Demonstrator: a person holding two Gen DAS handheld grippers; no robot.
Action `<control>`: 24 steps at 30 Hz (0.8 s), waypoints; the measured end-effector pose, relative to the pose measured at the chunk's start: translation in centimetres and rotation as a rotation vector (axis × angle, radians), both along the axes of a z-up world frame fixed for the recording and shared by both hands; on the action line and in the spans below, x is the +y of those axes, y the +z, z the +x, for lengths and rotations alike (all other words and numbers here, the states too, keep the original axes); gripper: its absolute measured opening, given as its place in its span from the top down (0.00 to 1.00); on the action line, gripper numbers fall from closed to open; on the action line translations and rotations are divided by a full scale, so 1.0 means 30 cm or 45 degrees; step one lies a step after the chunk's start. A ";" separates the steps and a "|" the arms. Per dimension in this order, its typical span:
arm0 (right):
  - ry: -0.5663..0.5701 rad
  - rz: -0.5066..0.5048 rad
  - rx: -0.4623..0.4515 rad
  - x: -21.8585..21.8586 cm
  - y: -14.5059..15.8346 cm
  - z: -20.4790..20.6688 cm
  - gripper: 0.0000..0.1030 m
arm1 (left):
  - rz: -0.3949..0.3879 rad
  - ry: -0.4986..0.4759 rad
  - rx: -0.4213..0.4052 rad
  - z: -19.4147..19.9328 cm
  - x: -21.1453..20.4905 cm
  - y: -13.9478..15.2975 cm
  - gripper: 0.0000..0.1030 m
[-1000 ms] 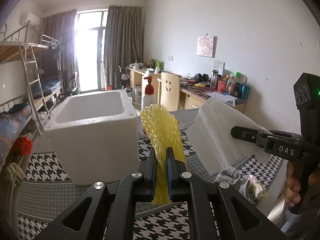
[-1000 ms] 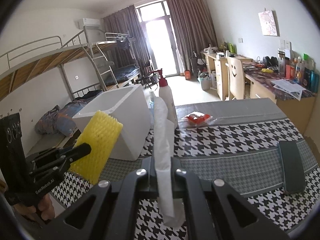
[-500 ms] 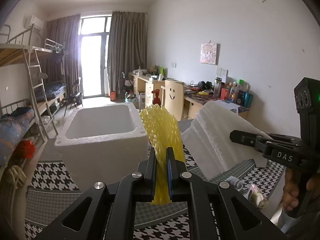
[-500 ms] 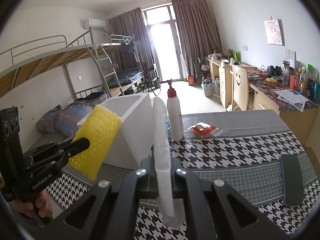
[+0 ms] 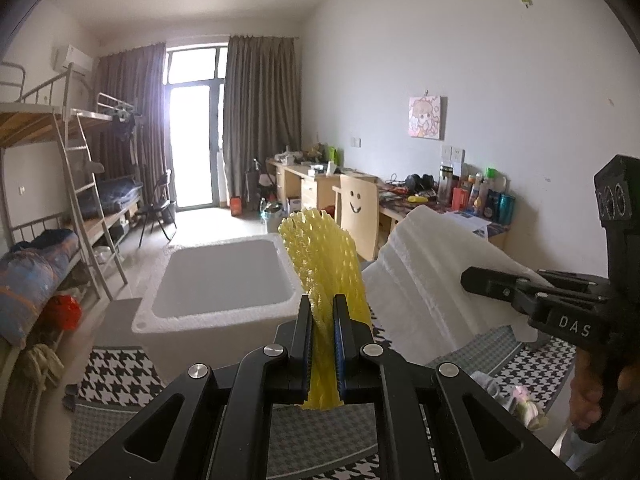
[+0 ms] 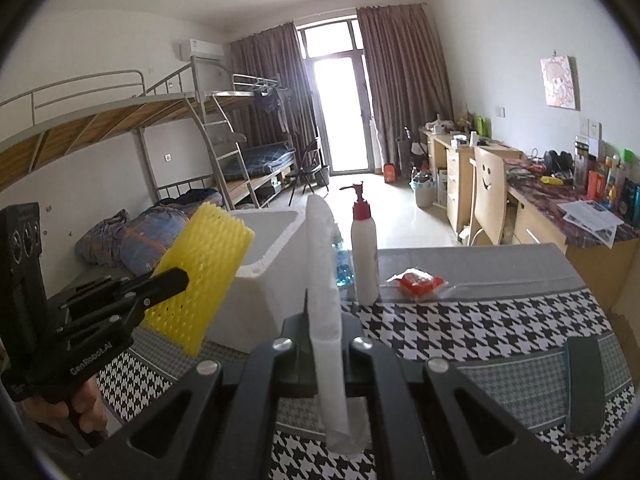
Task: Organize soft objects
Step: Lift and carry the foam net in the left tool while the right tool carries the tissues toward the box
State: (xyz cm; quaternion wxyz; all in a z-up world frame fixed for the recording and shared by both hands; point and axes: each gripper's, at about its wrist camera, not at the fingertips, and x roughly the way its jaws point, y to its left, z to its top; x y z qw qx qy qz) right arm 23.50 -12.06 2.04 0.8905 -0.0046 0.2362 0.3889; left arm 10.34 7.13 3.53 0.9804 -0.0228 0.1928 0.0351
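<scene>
Left gripper [image 5: 323, 312] pinches a yellow foam net [image 5: 320, 256] at frame centre, right gripper [image 6: 320, 320] pinches a white foam sheet [image 6: 324, 280], foam box [image 5: 216, 280] centre-left

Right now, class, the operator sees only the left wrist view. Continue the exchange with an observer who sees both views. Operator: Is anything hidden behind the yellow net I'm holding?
Observer: Yes, behind your yellow net a white pump bottle stands on the table, beside the foam box.
Operator: Anything else near it?
Observer: A red packet lies right of the bottle.
Operator: And further right?
Observer: A dark flat pad lies near the table's right edge.
</scene>
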 end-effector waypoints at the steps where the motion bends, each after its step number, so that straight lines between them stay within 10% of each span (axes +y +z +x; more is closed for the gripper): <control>1: 0.001 0.001 0.000 0.002 0.002 0.002 0.95 | 0.001 0.002 -0.003 0.001 0.002 0.004 0.91; 24: 0.049 0.000 -0.047 0.083 0.089 0.065 0.95 | 0.044 0.071 -0.074 0.042 0.045 0.089 0.91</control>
